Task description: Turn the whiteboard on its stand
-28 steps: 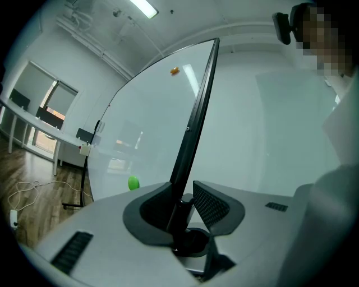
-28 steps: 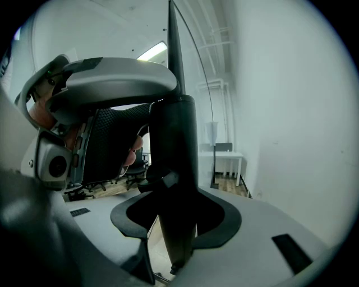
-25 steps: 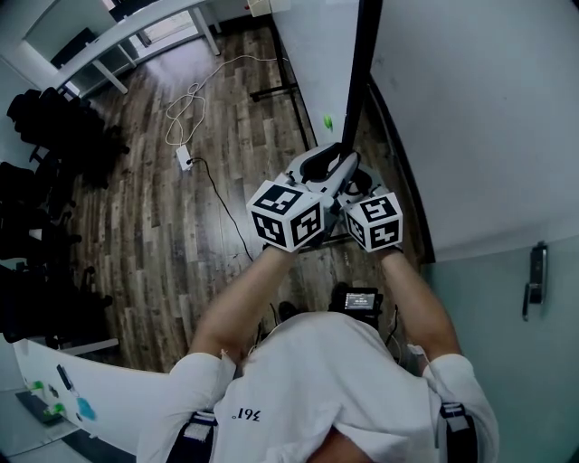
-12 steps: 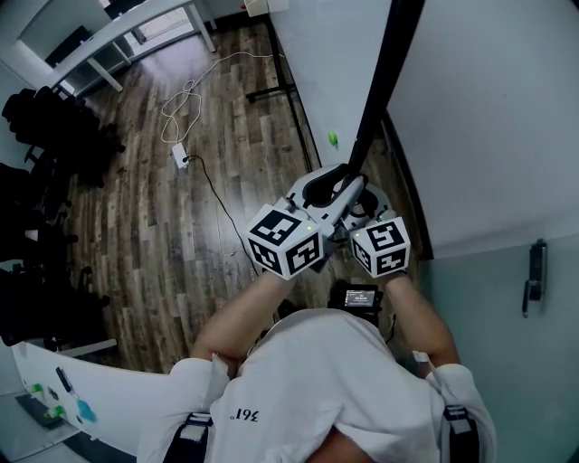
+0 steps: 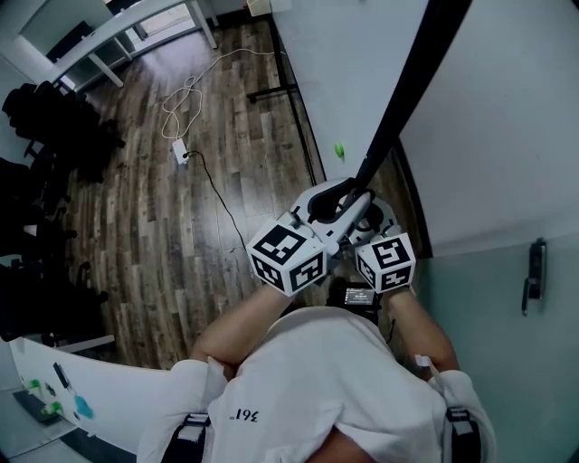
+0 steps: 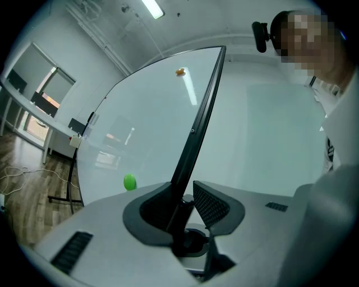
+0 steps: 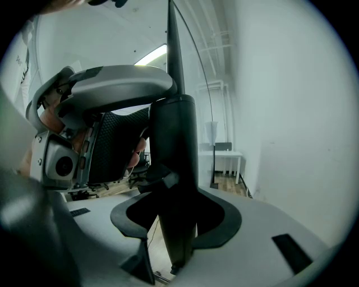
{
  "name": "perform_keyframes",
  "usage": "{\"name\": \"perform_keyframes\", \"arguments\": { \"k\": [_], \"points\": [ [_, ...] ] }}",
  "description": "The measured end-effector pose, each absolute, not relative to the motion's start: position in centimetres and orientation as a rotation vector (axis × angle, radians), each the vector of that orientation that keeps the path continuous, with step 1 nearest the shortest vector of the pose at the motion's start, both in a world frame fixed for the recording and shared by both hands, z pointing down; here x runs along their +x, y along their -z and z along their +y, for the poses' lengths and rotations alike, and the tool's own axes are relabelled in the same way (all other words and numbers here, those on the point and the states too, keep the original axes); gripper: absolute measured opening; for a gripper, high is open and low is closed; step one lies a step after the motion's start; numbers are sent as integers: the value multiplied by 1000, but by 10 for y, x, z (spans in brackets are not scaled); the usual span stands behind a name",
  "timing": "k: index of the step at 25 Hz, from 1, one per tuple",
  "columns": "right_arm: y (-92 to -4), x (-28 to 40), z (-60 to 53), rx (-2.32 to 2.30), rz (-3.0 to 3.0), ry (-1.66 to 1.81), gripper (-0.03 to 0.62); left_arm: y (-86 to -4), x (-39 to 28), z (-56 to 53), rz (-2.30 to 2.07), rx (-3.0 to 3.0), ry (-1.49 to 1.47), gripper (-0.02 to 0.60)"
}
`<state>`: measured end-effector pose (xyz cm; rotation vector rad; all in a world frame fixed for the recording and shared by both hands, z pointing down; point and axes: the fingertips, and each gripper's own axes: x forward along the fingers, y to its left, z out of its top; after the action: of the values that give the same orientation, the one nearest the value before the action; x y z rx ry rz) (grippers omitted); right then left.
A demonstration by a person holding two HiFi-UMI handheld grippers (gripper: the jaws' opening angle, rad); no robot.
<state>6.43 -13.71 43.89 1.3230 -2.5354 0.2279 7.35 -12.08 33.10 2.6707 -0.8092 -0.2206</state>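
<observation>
The whiteboard point(image 5: 348, 63) stands edge-on in front of me, its black frame edge point(image 5: 407, 90) slanting from the top right down to my grippers. A green magnet point(image 5: 339, 149) sticks to its left face. My left gripper point(image 5: 348, 192) is shut on the frame's lower end, and the frame point(image 6: 202, 112) runs up between its jaws point(image 6: 188, 204), with the green magnet point(image 6: 129, 181) to the left. My right gripper point(image 5: 373, 215) grips the same edge just beside it. There the thick black frame point(image 7: 171, 112) fills the gap between the jaws point(image 7: 174, 218).
The stand's black foot point(image 5: 271, 90) rests on the wooden floor. A white cable and power strip point(image 5: 184, 154) lie to the left, with dark chairs point(image 5: 45, 127) and a white table point(image 5: 136, 27) beyond. A door handle point(image 5: 534, 280) is at right. A marker tray point(image 5: 54, 398) sits bottom left.
The black frame edge has swung from near upright to a slant toward the upper right. Both grippers have moved with it, a little lower in the head view.
</observation>
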Motion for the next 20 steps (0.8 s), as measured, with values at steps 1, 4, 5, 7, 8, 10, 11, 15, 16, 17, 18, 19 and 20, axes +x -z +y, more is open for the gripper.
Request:
{"name": "perform_keyframes", "arguments": {
  "k": [1,4,5,7,8,10,11,15,16,17,18,19,20],
  "points": [
    [-440,65,-135,1322,-2535,-230,187,-332,74,-118,-807,2671,220,124],
    [-442,65,-125,1319,-2537,-233,189,-334,74,-110,-800,2671,217,124],
    [-442,65,-123,1318,-2537,-233,189,-334,74,-107,-798,2671,216,124],
    [-441,66,-118,1316,-2536,-233,188,-333,75,-102,-795,2671,216,124],
    [-441,66,-116,1315,-2535,-232,188,-333,75,-100,-794,2672,215,124],
    [-441,67,-111,1315,-2533,-232,187,-333,76,-95,-792,2677,210,124],
    [-441,67,-108,1316,-2533,-232,188,-333,76,-92,-791,2679,208,124],
    [-442,66,-96,1320,-2529,-233,189,-334,75,-80,-773,2679,210,124],
    [-442,65,-93,1322,-2527,-233,189,-334,74,-77,-767,2679,211,124],
    [-441,65,-89,1324,-2523,-235,187,-333,74,-73,-760,2680,211,124],
    [-441,65,-85,1327,-2520,-239,188,-333,74,-70,-754,2682,210,124],
    [-441,65,-83,1330,-2517,-241,187,-332,73,-67,-749,2685,208,124],
    [-442,65,-81,1332,-2515,-243,189,-333,73,-64,-744,2688,206,124]
  ]
}}
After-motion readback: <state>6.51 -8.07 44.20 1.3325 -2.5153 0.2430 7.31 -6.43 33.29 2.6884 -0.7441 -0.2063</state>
